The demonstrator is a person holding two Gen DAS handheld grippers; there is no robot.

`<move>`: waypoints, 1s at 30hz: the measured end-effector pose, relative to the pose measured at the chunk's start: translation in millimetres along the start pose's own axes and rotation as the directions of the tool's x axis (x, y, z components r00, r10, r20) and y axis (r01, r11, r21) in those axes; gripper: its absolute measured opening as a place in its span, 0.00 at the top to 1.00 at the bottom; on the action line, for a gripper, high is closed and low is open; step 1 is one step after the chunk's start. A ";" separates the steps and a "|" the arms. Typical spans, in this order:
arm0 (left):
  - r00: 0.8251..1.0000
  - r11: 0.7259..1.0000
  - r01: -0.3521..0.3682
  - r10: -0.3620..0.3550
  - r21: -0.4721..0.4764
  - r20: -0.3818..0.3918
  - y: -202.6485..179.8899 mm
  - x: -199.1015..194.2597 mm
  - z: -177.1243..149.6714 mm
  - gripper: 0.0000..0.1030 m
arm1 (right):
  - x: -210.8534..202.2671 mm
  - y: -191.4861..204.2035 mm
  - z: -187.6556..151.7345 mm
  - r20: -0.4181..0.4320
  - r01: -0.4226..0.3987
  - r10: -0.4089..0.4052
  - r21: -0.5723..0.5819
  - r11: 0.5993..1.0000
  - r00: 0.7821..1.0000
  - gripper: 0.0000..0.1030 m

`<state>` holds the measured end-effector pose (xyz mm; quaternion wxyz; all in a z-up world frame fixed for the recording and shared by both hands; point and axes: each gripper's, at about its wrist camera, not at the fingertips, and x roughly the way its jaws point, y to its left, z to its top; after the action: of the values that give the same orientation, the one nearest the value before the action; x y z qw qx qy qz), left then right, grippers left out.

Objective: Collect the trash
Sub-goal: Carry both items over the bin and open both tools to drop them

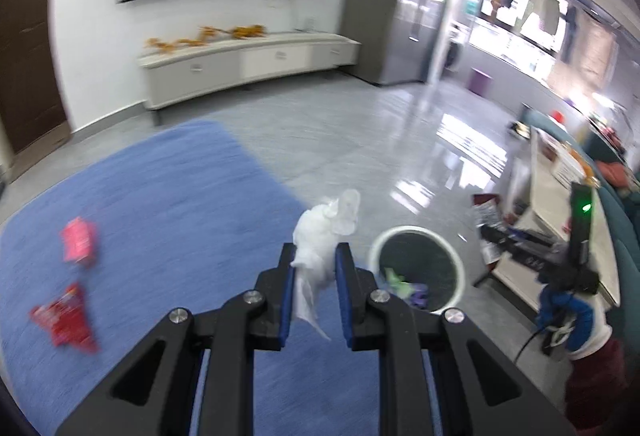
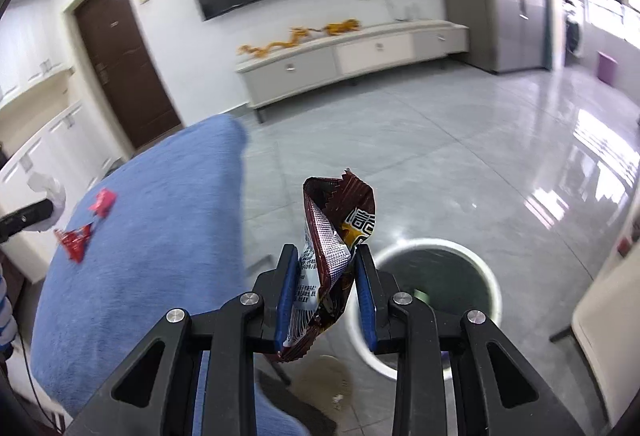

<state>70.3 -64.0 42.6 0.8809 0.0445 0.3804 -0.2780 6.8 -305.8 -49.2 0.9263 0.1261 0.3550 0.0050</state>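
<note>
Count: two hand-held grippers, one bin, two red wrappers, one tissue, one brown wrapper. Left hand-held gripper (image 1: 316, 256) is clenched on a crumpled white tissue (image 1: 320, 232), which sticks up past the fingertips and trails below them. Right hand-held gripper (image 2: 326, 256) grasps a brown snack wrapper (image 2: 336, 236), creased, silver lining showing, torn zigzag top. White-rimmed trash bin (image 2: 486, 272) stands on the grey floor just right of both grippers. Two red wrappers (image 1: 66, 312) lie on the blue rug (image 1: 168, 195), near each other.

no text on wrapper (image 2: 340, 256) legible
</note>
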 end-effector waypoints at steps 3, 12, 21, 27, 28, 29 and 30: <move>0.998 0.997 0.061 -0.060 0.050 -0.035 -38.3 32.5 17.8 0.82 | 4.0 -33.0 -7.5 -0.013 0.030 -0.029 0.069 0.997 0.999 0.72; 0.969 0.979 0.199 -0.188 0.053 -0.158 -118.9 130.8 47.2 0.81 | 36.8 -93.7 -9.7 -0.061 0.070 -0.060 0.161 0.984 0.996 0.71; 0.930 0.960 0.281 -0.274 -0.004 -0.245 -162.9 200.3 52.4 0.48 | 68.2 -124.8 -17.6 -0.120 0.098 -0.075 0.200 0.975 0.990 0.59; 0.925 0.957 0.289 -0.281 -0.005 -0.255 -170.1 206.0 46.7 0.44 | 71.8 -139.1 -25.7 -0.137 0.139 -0.109 0.237 0.961 0.985 0.46; 0.927 0.958 0.285 -0.277 -0.004 -0.254 -169.6 204.7 46.2 0.45 | 71.4 -140.9 -26.4 -0.141 0.143 -0.111 0.241 0.960 0.984 0.46; 0.929 0.960 0.279 -0.271 -0.004 -0.252 -170.0 204.2 46.6 0.44 | 70.6 -142.9 -28.6 -0.146 0.147 -0.113 0.245 0.958 0.983 0.46; 0.935 0.964 0.265 -0.258 -0.003 -0.245 -168.4 201.1 45.7 0.45 | 69.5 -144.2 -29.6 -0.147 0.147 -0.113 0.248 0.957 0.983 0.46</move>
<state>123.4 -310.7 -42.5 0.7820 0.0407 0.4838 -0.3909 27.7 -431.7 -150.2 0.8749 0.2214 0.4203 -0.0938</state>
